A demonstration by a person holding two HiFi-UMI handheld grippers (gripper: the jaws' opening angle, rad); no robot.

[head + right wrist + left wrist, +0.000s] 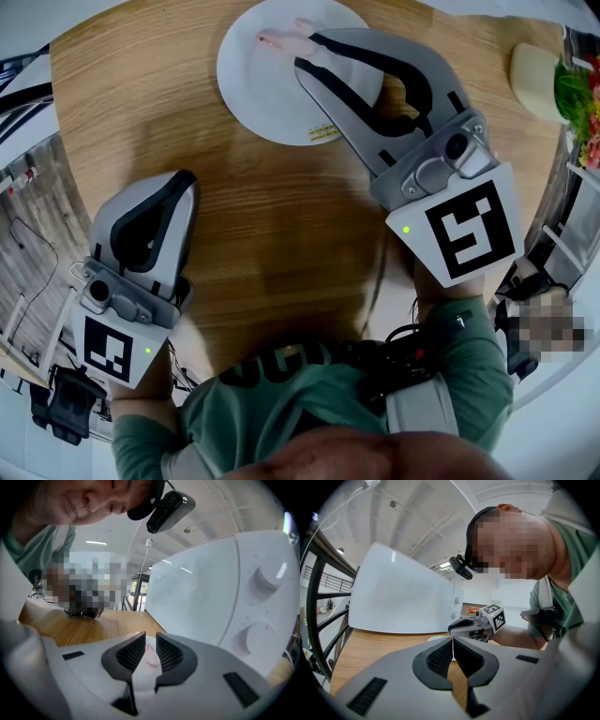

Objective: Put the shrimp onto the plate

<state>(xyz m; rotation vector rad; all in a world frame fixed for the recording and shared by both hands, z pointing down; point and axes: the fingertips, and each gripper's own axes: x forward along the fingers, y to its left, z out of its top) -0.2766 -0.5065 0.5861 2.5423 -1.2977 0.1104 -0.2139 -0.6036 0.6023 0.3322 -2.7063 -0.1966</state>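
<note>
- One round wooden table [281, 216] carries one white plate [246, 80] at its far side.
- There is one shrimp [279, 38], pale pink, and it sits over the far part of the plate.
- There are two grippers, one in each of the person's hands.
- The right gripper [305, 52] reaches out over the plate, with its fingers pointing toward the far left rim.
- In the right gripper view the shrimp stands between the two black ribbed pads [131, 654]. The pads are drawn in narrow, one against each side of it, with the plate's white showing just below.
- In the head view the shrimp pokes out past the tips of that gripper, toward the plate's far edge.
- The left gripper [178, 183] rests at the near left of the table, well apart from the plate and the shrimp.
- Its jaws are pressed together with only a hairline seam between them, and nothing is in them.
- One large white panel [401, 595] stands upright beyond the table. The right gripper view shows two round knobs [272, 576] on it.
- At the table's far right edge there is one pale cream object [536, 80], with a cluster of green and red things [581, 94] just beside it. What they are cannot be told.
</note>
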